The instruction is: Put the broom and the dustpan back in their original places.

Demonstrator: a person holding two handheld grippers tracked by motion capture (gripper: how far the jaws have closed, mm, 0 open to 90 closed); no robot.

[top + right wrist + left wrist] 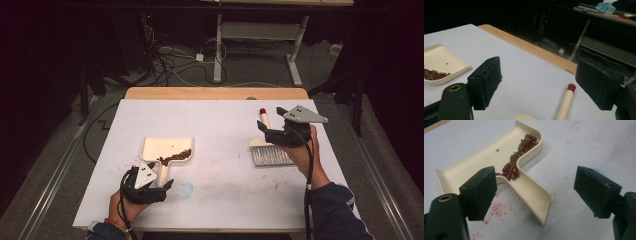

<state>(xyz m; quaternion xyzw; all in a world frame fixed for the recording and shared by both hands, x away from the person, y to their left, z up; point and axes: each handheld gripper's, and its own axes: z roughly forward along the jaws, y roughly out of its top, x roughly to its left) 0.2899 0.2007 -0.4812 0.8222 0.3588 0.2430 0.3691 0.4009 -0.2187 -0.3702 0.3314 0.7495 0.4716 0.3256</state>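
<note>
Both grippers stand released: your left gripper (536,192) straddles the dustpan handle (531,195) without gripping it. The right gripper (544,82) hangs over the brush (267,145). Dustpan (165,149) judged light, stiff, slick; clamp the handle, keep it level or the beans (517,160) spill.

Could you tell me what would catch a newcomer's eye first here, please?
Probably the cream dustpan at the table's near left, with red and green beans piled along its edge, just ahead of the open left gripper. Next, the brush lying flat at the right, under the open right gripper.
</note>
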